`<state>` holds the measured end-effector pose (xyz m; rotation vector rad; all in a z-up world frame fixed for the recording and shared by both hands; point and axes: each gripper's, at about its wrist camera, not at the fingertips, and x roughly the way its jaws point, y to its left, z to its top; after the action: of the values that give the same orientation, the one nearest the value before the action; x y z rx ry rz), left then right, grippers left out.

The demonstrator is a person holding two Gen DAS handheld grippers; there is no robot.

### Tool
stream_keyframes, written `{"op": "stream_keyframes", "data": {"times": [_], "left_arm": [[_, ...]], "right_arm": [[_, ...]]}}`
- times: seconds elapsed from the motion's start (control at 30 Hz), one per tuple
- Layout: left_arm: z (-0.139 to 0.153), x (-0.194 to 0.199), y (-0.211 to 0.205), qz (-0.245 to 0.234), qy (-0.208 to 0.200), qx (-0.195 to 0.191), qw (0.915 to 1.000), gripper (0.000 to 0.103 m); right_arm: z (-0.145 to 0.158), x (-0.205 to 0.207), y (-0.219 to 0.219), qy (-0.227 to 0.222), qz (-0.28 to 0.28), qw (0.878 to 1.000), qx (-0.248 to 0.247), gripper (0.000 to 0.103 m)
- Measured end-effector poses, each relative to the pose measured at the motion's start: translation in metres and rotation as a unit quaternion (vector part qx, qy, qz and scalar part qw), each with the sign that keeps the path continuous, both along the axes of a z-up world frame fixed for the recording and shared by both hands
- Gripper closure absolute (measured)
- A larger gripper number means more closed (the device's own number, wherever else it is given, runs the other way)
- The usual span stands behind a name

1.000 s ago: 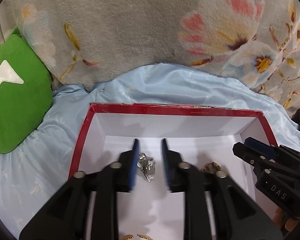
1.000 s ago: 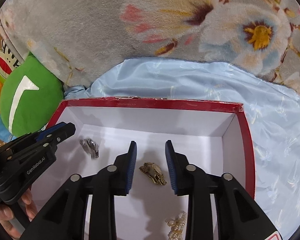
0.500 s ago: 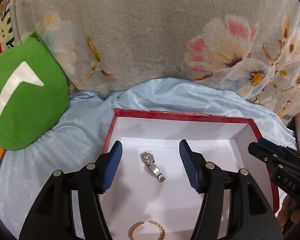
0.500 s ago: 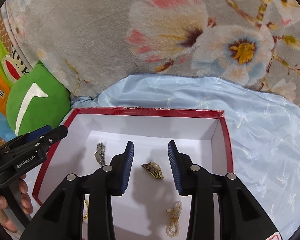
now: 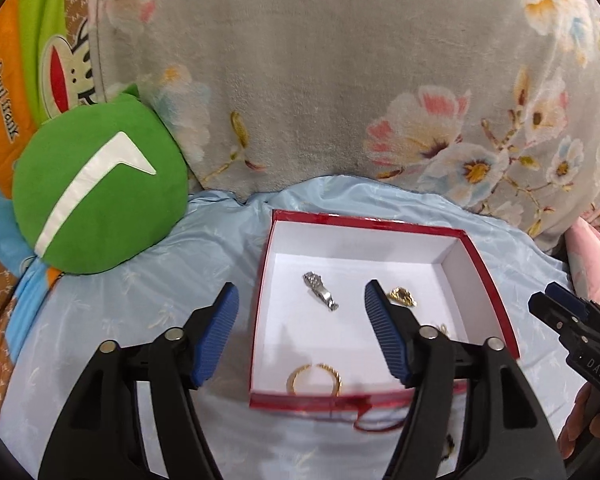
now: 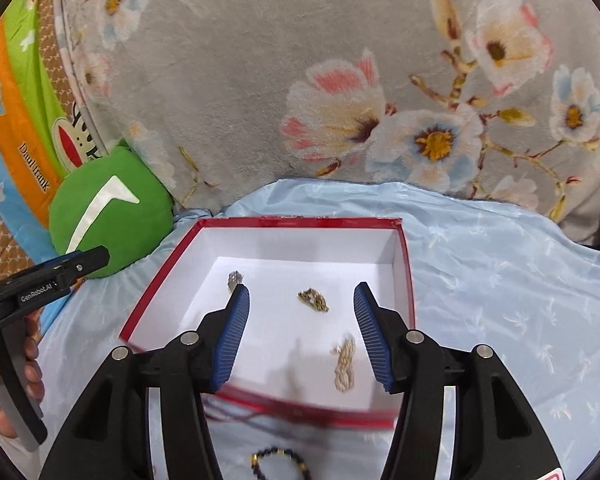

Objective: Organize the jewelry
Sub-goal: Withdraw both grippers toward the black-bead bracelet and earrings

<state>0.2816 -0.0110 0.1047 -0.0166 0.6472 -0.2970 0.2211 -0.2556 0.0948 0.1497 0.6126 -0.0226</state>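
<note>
A red box [image 5: 496,280] [image 6: 405,264] with a white inside lies on pale blue cloth. In it lie a silver watch [image 5: 320,291] [image 6: 235,279], a gold watch [image 5: 402,297] [image 6: 313,299], a gold bangle [image 5: 314,378] and a pearl strand [image 6: 345,362]. My left gripper [image 5: 300,316] hangs above the box's near left part, its jaws opening with nothing between them. My right gripper [image 6: 302,320] hangs above the box's near side, jaws opening, nothing held. A dark beaded bracelet [image 6: 278,462] lies on the cloth in front of the box.
A green round cushion [image 5: 100,200] [image 6: 112,216] sits left of the box. A grey flowered blanket [image 5: 340,80] rises behind it. A bright printed fabric [image 5: 4,92] fills the far left. A pink item [image 5: 592,264] lies at the right edge.
Both grippers have pulled back and up out of the box and opened wider. The silver watch and the gold watch now lie free on the box floor.
</note>
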Motion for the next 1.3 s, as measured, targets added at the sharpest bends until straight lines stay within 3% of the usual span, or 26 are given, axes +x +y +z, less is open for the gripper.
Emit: {"op": "stream_keyframes", "data": {"times": [0.27,0.73,0.97,1.2,1.3], "left_arm": [[-0.019,-0.066,0.024,-0.006,0.020,0.000,0.9998,0.033],[-0.116,-0.131,0.046,-0.002,0.134,0.011,0.9909,0.033],[-0.143,-0.151,0.040,-0.013,0.164,0.025,0.9861,0.033],[-0.152,-0.157,0.041,-0.017,0.175,0.033,0.9839,0.033],[-0.154,-0.157,0.043,-0.016,0.178,0.032,0.9833,0.033]], "right_arm": [[-0.024,-0.076,0.014,0.023,-0.002,1.000,-0.009,0.044],[-0.103,-0.155,0.021,0.108,-0.015,0.994,0.020,0.044],[-0.120,-0.144,0.039,0.121,0.021,0.992,0.020,0.045],[-0.133,-0.098,0.062,0.138,0.060,0.989,-0.011,0.059],[-0.141,-0.079,0.067,0.146,0.064,0.987,-0.022,0.060]]}}
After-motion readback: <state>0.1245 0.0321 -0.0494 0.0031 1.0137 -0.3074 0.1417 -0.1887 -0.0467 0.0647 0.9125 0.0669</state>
